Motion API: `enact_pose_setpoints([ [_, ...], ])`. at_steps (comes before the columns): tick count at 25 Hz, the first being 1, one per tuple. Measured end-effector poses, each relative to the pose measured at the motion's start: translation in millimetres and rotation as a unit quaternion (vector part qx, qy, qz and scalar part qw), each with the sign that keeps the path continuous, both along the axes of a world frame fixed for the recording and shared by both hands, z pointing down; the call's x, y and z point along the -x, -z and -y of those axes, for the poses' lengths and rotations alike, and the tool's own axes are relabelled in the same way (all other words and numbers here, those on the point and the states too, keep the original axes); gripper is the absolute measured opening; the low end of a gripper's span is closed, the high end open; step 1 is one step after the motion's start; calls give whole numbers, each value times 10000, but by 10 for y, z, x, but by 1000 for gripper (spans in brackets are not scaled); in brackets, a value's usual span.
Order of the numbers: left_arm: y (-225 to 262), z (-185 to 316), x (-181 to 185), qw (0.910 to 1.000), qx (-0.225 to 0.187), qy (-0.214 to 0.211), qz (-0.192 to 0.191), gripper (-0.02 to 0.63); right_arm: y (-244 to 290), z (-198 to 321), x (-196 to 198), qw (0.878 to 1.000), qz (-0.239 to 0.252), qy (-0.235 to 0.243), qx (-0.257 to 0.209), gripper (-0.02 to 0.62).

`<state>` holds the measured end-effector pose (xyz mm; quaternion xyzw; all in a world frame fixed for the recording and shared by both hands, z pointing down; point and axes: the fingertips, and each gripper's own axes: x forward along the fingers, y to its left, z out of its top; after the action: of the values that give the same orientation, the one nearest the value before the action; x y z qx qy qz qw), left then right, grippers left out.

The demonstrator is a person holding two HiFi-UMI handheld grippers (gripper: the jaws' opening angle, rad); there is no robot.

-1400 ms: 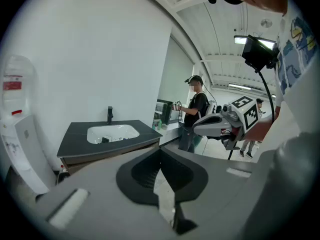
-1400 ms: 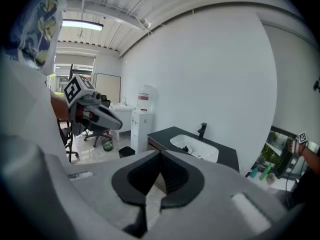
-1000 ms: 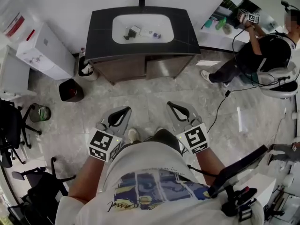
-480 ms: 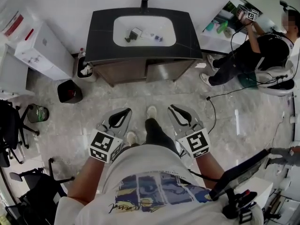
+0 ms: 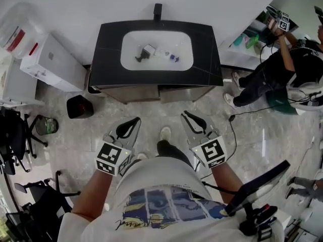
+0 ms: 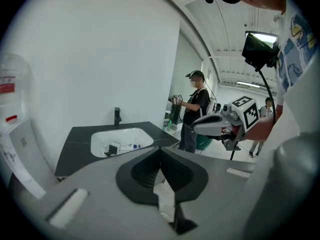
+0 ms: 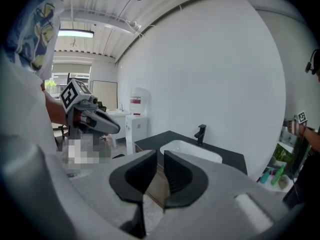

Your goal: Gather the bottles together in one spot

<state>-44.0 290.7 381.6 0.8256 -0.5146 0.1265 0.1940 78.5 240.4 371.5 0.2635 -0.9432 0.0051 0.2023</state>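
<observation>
Both grippers held low before the black sink table, neither carrying anything.

The small bottles (image 5: 173,58) lie loose in the white sink (image 5: 132,38) set into the black table (image 5: 108,39), beside a pale boxy item (image 5: 147,50) and below the black tap (image 5: 158,10), well apart from both grippers. The left gripper (image 5: 136,119) has its jaws closed tip to tip on nothing. The right gripper (image 5: 183,113) has its jaws a thin slit apart, with nothing in the slit. Both point toward the table over the grey tiled floor (image 5: 166,105). Their marker cubes (image 5: 112,158) carry only black-and-white square patterns. The white cabinet (image 5: 53,59) at the left bears red labels (the print is too small to read from here). At the right, another person (image 5: 298,64) reaches toward a white shelf holding green bottles (image 5: 252,40).
</observation>
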Motion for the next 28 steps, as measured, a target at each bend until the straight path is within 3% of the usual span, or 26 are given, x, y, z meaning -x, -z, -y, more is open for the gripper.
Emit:
enact_pose_setpoints([
  [14,-88,1121,-306,9988,247,304,289,51,-297,1189,-363,9996,-1,198,176,64],
  [21,-364,1599,20,9980,362,315,414,59,-381,1475,-188,9997,-57,111,225,64],
  [28,-673,2335,506,9967,556,21,587,89,-339,1967,59,9987,-214,-369,261,66],
])
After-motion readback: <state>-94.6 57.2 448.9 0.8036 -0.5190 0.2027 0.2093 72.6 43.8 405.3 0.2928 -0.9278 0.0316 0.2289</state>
